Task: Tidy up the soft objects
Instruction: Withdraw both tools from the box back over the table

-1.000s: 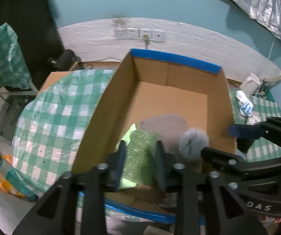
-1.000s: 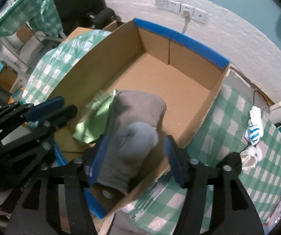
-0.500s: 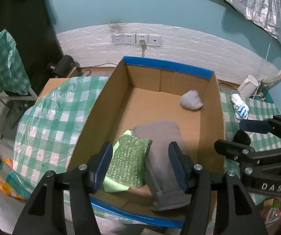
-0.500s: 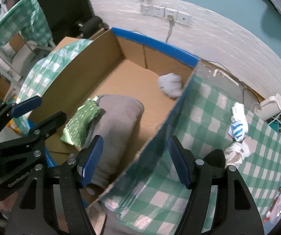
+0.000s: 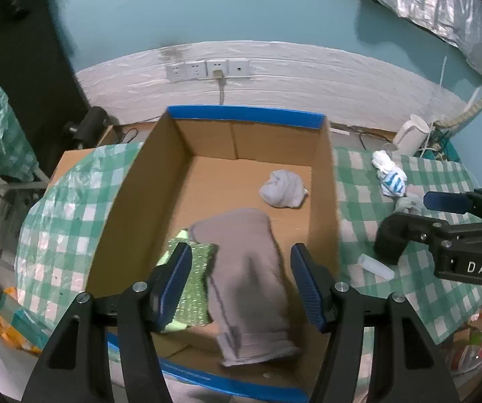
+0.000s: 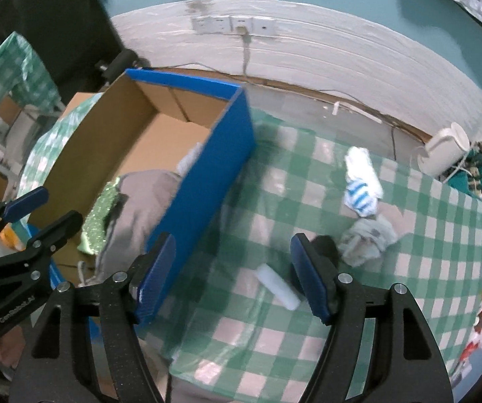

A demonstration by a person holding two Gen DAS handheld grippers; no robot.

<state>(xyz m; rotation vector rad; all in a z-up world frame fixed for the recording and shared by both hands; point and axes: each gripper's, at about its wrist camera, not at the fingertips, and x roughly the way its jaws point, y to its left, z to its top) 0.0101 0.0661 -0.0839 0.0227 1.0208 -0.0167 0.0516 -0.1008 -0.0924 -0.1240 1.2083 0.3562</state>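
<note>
Teal wall and a white panelled skirting with a row of sockets [image 5: 207, 70] are seen behind a surface [image 6: 274, 201] covered in green-and-white check cloth. At the left of the surface an open cardboard box [image 5: 130, 201] with blue-taped rims is placed. Inside it, from left to right, a glittery green cloth [image 5: 194, 285] is laid against the near left wall, a grey sock [image 5: 247, 268] is spread beside and partly over it with its cuff near the front rim, and a pale grey bundle [image 5: 283, 189] is set further back near the right wall. The left gripper [image 5: 241, 282] is held above the near end of the box; its fingers [image 5: 173, 282] are parted and nothing is gripped, the sock and green cloth merely seen below the gap. To the right of the box, on the check cloth, a white tube [image 6: 278, 287] is laid flat, with a black object [image 6: 323, 247] just beyond it, then a crumpled grey-white rag [image 6: 368, 236], a blue-and-white striped sock [image 6: 362, 188] and, at the far edge, a white kettle [image 6: 442, 149]. The right gripper [image 6: 232, 277] is held over the surface just outside the box's right wall; its fingers [image 6: 310, 282] are opening and empty, with the tube seen below and between them, untouched.
</note>
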